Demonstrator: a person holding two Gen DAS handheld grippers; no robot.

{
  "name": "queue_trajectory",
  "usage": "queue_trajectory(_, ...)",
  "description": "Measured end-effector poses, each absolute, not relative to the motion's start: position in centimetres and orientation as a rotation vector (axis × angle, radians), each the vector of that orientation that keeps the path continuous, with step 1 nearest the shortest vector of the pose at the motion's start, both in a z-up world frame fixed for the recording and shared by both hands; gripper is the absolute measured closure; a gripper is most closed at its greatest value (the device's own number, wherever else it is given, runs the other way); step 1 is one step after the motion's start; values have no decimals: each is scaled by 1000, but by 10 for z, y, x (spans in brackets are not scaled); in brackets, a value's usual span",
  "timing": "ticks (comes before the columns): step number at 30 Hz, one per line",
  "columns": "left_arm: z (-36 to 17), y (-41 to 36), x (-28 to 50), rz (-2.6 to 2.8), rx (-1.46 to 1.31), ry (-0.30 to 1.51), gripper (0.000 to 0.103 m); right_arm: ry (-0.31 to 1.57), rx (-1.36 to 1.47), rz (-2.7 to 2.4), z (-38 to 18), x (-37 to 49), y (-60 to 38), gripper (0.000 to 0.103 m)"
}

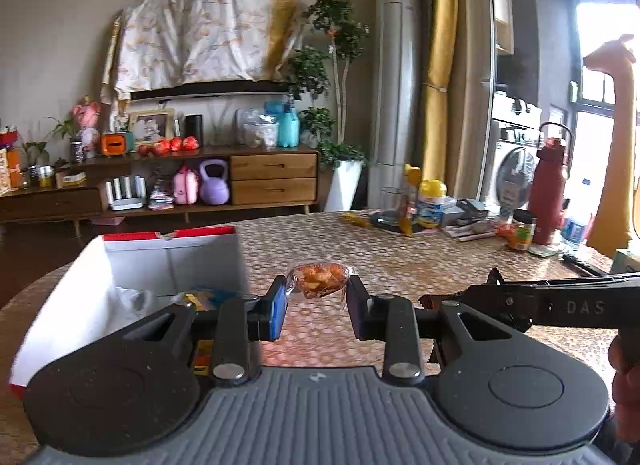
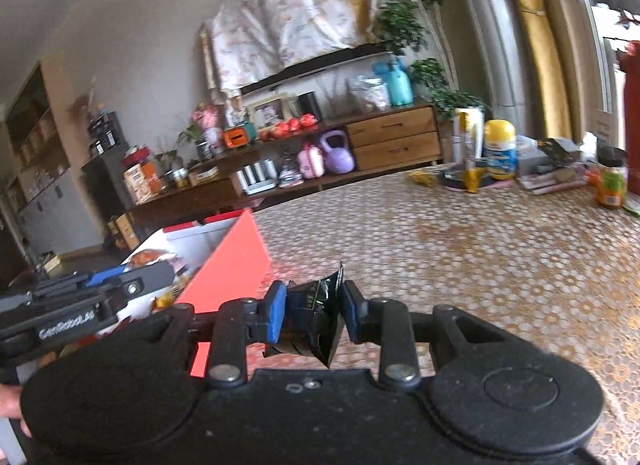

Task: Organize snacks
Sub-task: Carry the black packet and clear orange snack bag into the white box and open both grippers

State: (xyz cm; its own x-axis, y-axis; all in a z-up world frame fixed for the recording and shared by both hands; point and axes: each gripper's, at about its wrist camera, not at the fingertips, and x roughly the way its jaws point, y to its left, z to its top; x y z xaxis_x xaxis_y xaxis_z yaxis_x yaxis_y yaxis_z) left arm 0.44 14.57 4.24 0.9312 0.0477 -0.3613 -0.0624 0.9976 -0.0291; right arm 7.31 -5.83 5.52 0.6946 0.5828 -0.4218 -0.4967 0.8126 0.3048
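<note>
Gripping an orange snack packet [image 1: 320, 280] and a black pouch [image 2: 314, 319], both claws hover over the patterned table [image 1: 400, 265].

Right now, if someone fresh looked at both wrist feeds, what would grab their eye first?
Each claw is shut on a snack: the left claw pinches a clear wrapper of orange snack pieces, and the right claw squeezes a crumpled black foil packet. Just left of both sits the open red-and-white cardboard box on the patterned tablecloth, with other packets already inside.
</note>
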Motion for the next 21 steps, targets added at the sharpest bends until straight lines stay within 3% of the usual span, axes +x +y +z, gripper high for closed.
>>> queue_trajectory(21, 32, 249, -4, 221, -81, 387, 72, 501, 20, 814, 78, 69, 72, 74)
